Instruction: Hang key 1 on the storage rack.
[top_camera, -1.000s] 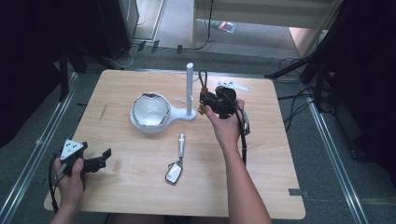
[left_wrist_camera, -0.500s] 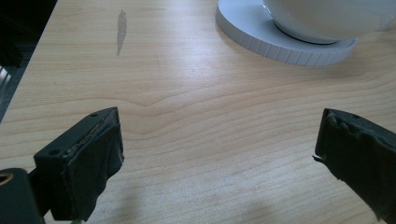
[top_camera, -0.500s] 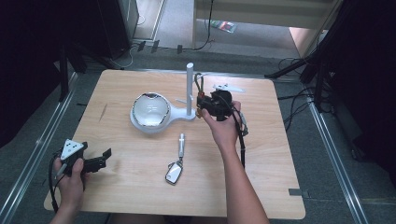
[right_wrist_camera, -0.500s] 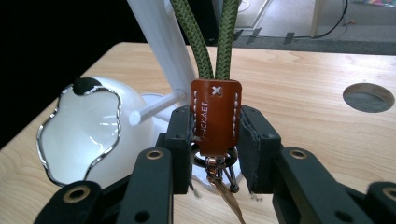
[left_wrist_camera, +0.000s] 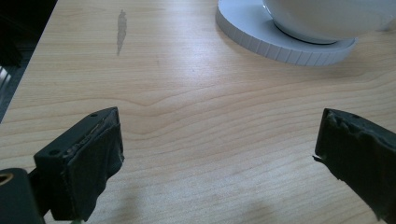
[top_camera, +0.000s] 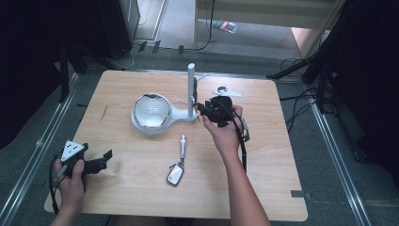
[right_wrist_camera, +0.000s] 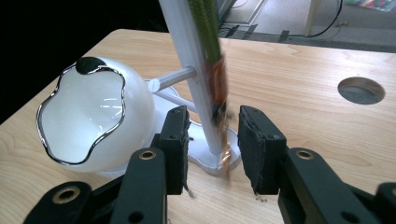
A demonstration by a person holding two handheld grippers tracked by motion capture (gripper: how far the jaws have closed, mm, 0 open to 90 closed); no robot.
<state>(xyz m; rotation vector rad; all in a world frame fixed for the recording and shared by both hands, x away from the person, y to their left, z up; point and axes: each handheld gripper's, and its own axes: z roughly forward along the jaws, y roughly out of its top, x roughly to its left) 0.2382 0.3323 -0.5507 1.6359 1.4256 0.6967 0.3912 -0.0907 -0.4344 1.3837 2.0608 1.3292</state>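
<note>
No readable writing or logos anywhere that I can make out.

Going left to right: the left gripper (top_camera: 104, 160) sits low at the near-left corner of the wooden table (top_camera: 263, 188), held in the person's left hand (top_camera: 70, 179) with the grey plate on top. Its jaws are spread wide with nothing between them — just bare wood in the left gripper view, and the ribbed white base of the bowl stand (left_wrist_camera: 280, 42) well ahead of it.

Next over is the white bowl (top_camera: 150, 112) with a wavy silver rim, tilted on its round base and joined to a white upright post (top_camera: 190, 89) with short pegs sticking out. In front of that, near the table's middle, a key with a silver fob (top_camera: 176, 170) lies flat, well apart from both grippers.

Then the right gripper (right_wrist_camera: 212, 130), held level in the right hand (top_camera: 225, 134) and pointing at the foot of the post. Its jaws have just been opening a bit — a greenish-orange strap (right_wrist_camera: 212, 56) hangs down the post right between them, and the pads don't look pressed on it. A hole in the tabletop (right_wrist_camera: 360, 90) shows off to the right in that view.
</note>
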